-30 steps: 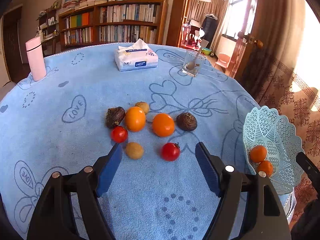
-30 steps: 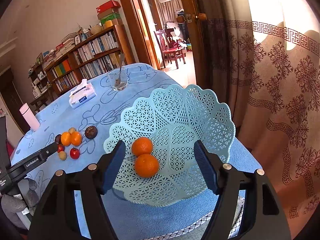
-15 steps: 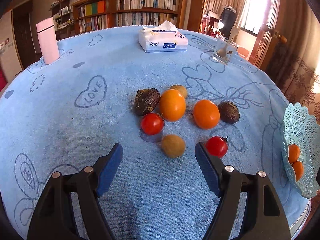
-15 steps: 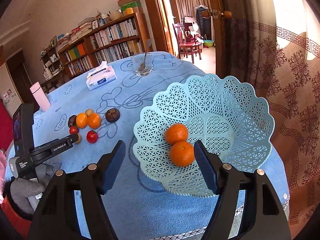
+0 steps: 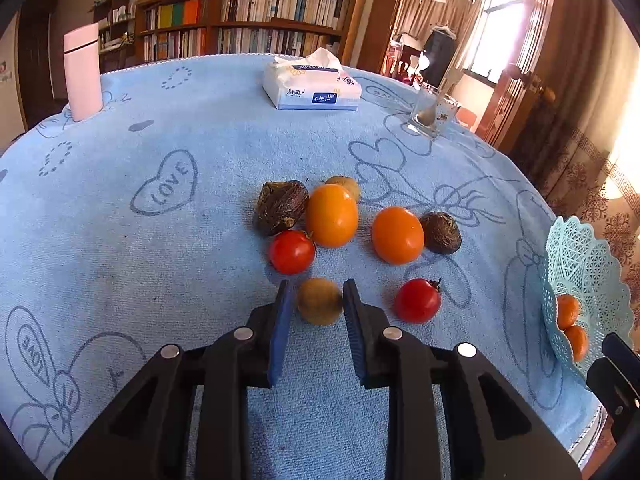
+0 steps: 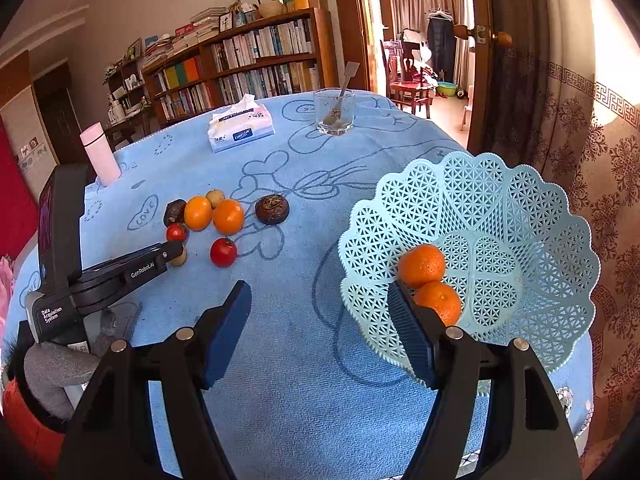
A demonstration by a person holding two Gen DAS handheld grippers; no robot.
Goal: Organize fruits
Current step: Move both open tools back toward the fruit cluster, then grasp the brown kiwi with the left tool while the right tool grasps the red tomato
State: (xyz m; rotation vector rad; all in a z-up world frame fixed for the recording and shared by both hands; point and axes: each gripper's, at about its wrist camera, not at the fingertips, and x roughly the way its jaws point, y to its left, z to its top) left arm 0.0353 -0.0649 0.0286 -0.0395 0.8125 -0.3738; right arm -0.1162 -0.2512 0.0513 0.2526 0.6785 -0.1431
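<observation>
On the blue-clothed table, a small tan-brown fruit is pinched between the pads of the left claw. Beyond it, a cherry tomato, a dark wrinkled fruit and two orange fruits are clustered; a second cherry tomato is seen to the right. Further right, the right claw is held spread above the cloth, just beside the pale lattice basket, in which two tangerines are lying.

Blue heart-print cloth — red tomatoes, orange fruits — pale-turquoise lattice basket.
</observation>
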